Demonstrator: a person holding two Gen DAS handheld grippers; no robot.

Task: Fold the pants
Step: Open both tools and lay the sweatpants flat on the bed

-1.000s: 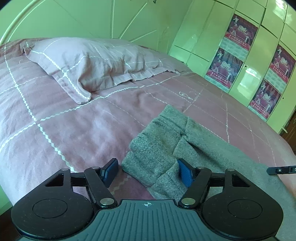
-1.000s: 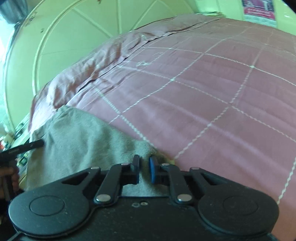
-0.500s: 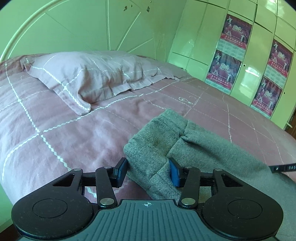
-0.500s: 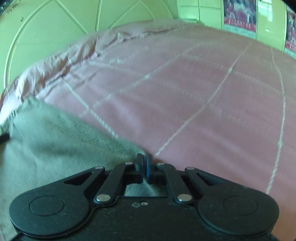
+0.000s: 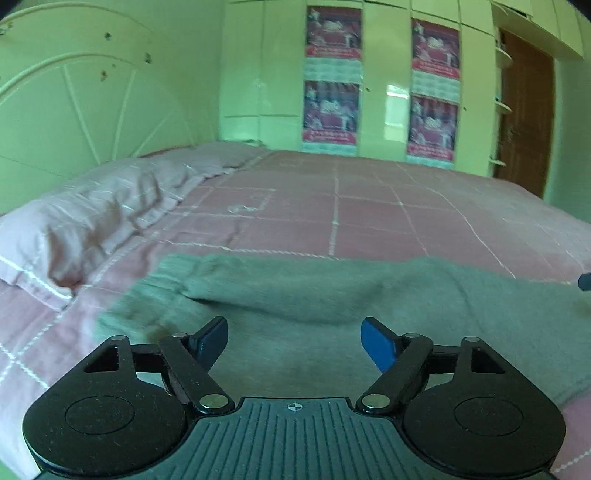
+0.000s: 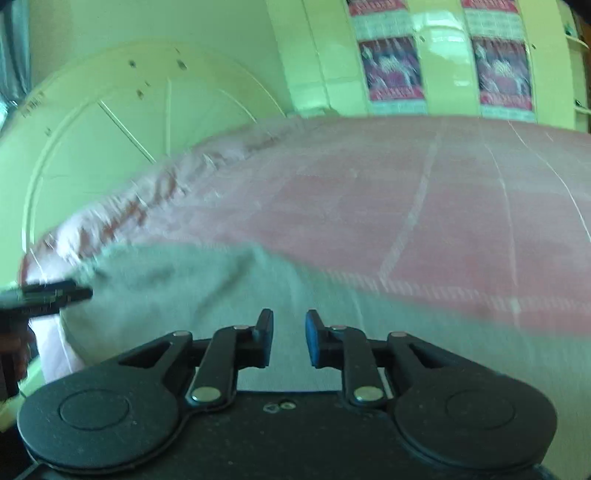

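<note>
Left wrist view, pants (image 5: 332,295) edge blurred, bedspread (image 5: 369,206) beyond

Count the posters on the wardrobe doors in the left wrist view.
4, in two columns. Upper left poster, lower left poster, upper right poster, lower right poster. All hang on the wardrobe beyond the bed; more may lie outside the frame.
</note>
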